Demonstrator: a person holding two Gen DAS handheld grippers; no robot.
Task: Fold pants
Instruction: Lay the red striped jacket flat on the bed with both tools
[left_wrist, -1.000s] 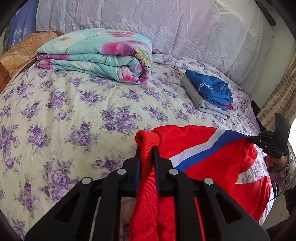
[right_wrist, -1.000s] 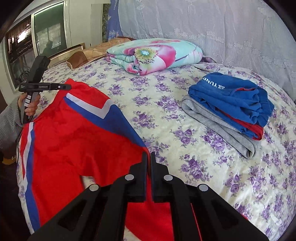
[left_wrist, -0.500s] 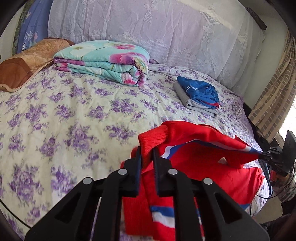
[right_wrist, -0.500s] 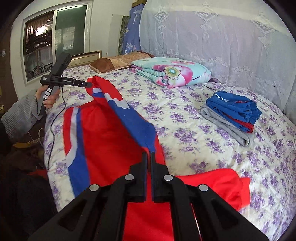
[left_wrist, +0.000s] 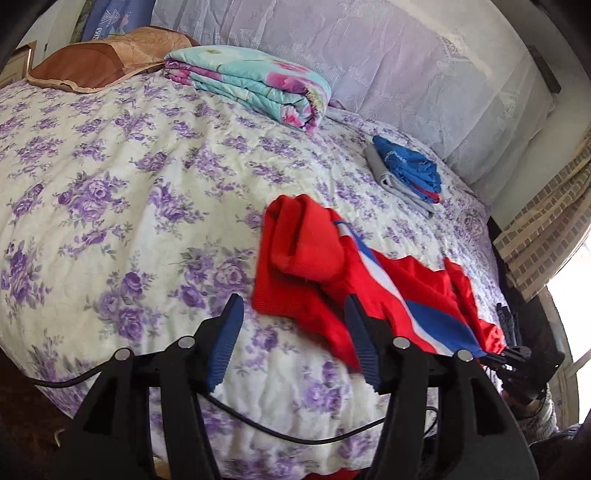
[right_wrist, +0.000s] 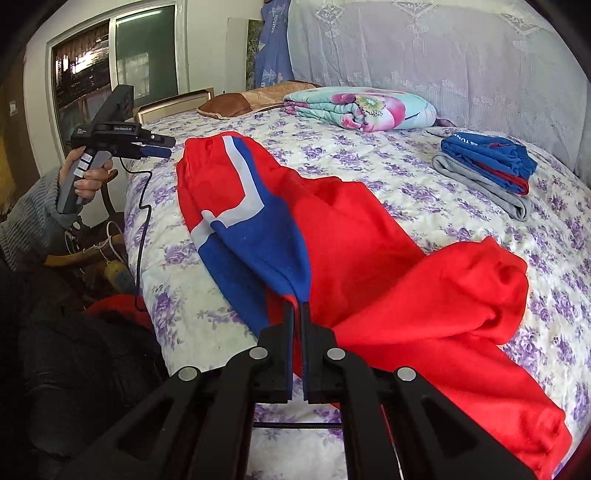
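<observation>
While right hand-held gripper (right_wrist: 297, 310) pinches red pants (right_wrist: 351, 229), left hand-held gripper (left_wrist: 295, 332) just opened, empty, pants ahead.

We note the red pants (right_wrist: 369, 236) as soft matt cloth with a fleecy nap; the blue and white stripe panels are the same matt knit, and the cuff (left_wrist: 295, 254) looks ribbed. The bedspread (left_wrist: 129, 192) is quilted cloth, puckered, with a printed purple flower pattern. The folded quilt (right_wrist: 362, 107) looks smoother, with a faint sheen. The headboard cover (right_wrist: 443, 48) is thin lacy cloth, creased. The left gripper (left_wrist: 295, 334) has matt black plastic arms, bright metal pins and blue ridged pads (left_wrist: 225, 339). The right gripper (right_wrist: 297, 306) is the same matt black plastic. The sleeve (right_wrist: 29, 221) is coarse grey knit.
</observation>
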